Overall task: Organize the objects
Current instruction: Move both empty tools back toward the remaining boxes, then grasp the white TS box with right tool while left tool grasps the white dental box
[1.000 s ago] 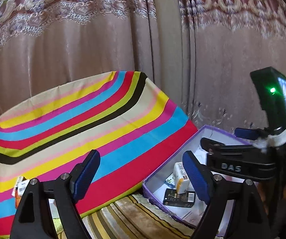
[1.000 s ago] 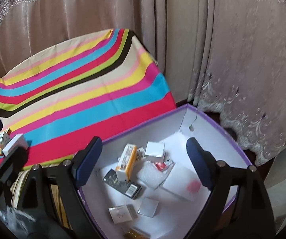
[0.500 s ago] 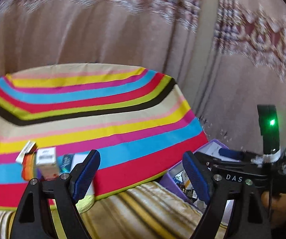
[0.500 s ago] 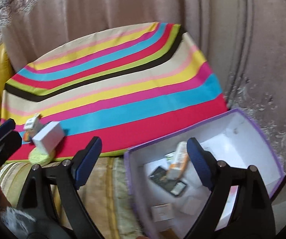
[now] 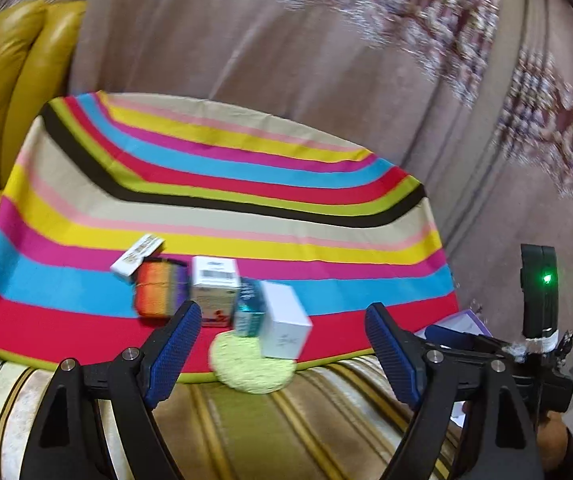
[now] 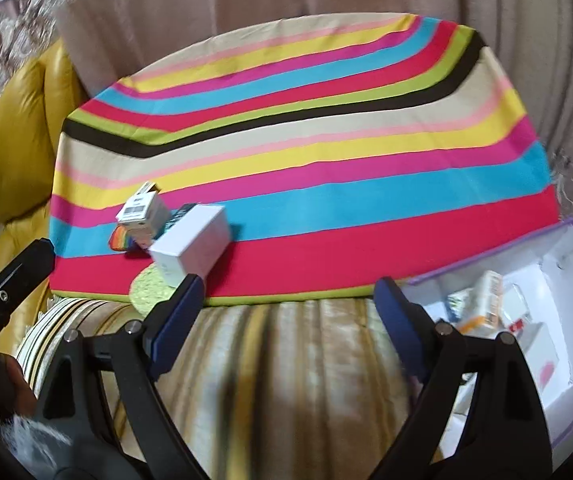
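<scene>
Soft even daylight; motion blur throughout, fisheye bending edges, dark vignette corners.

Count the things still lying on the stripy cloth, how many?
5: a flat white packet at the back, a rainbow block, a barcode box, a teal box and a white box in front. Others may hide behind.

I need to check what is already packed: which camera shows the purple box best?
The right wrist view: the purple box lies open at the right, its white inside and several small packages visible. The left wrist view shows only a corner of it, behind the right hand-held gripper.
</scene>
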### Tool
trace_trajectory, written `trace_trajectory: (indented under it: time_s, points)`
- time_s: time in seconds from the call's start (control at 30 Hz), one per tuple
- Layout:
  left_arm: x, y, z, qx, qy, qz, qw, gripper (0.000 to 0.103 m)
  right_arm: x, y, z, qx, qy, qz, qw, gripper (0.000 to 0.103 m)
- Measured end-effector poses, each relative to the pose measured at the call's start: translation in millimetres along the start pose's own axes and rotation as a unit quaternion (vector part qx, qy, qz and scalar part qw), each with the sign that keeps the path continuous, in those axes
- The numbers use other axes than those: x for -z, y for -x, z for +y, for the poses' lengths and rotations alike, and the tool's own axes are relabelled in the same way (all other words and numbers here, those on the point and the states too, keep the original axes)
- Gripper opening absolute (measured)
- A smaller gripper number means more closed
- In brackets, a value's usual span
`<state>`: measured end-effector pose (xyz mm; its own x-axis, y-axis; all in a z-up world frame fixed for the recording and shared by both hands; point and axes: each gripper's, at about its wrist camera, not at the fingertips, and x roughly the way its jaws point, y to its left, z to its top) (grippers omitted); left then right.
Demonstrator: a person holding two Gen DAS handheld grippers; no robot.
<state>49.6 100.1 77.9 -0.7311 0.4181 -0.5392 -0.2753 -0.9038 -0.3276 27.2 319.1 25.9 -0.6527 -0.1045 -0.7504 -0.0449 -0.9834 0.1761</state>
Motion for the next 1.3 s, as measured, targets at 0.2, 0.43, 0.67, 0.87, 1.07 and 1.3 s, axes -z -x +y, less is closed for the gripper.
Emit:
trace_trajectory:
  time_s: [0.2,0.43,0.67,0.87,1.07,1.3]
  points:
    - [-1,7,28,-0.024,0.024,-0.008,0.9994,0.085,-5,-24,37,-0.019,0.026,0.027,0.999,0.089]
    - [1,6,64,-0.029,0.072,-0.003,0.997,0.085,-11,-54,77,-0.02,0.068,0.052,0.996,0.089]
    - [2,2,77,-0.015,0.092,0.001,0.9956,0.085,-16,-80,89,0.014,0.098,0.082,0.992,0.089]
    - [2,-3,85,-0.011,0.104,0.01,0.9945,0.085,-19,-85,60,0.07,0.083,0.088,0.99,0.089]
    - [1,-6,86,-0.01,0.104,0.014,0.9945,0.085,-25,-90,33,0.095,0.059,0.085,0.99,0.089]
    - [0,-10,87,-0.011,0.106,0.018,0.9942,0.085,-23,-85,20,0.102,0.051,0.089,0.99,0.09]
